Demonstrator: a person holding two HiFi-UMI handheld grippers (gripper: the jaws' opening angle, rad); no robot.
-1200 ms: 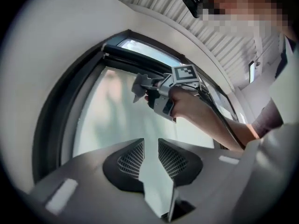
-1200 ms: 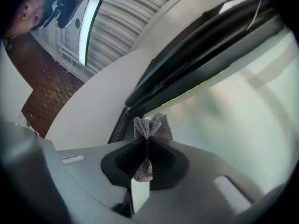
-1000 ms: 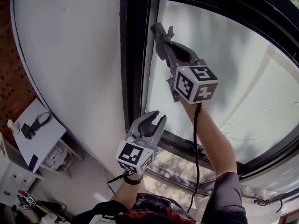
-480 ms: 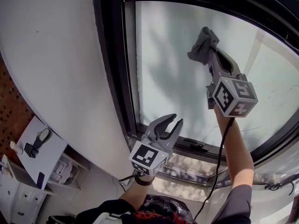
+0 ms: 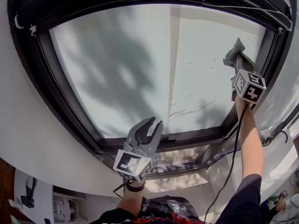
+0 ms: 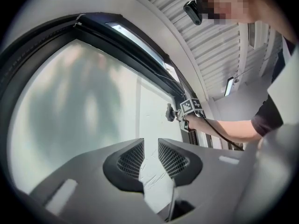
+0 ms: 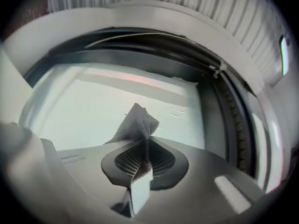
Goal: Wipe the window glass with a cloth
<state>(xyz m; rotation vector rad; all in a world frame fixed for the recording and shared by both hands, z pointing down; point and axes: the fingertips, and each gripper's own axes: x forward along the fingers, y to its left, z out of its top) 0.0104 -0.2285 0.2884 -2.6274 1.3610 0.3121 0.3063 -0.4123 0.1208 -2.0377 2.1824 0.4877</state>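
The right tool [image 7: 145, 146] has its jaws closed tight on a fold of the grey cloth [image 7: 136, 123], which fans out past the tips toward the window glass [image 5: 140, 69]. Just right of that tool runs the dark window frame [image 5: 270, 50], and a wide sweep could knock the tips against it. With so thin a pinch, drag on the pane may tug the cloth loose or let bare tips scrape. The left tool [image 5: 155, 123] hangs lower, well to the left, jaws apart and holding nothing. Only the right gripper view shows the pinch. In the head view, cloth and marker cube [image 5: 248, 86] hide it. The left gripper view alone shows the cloth side-on at the glass.
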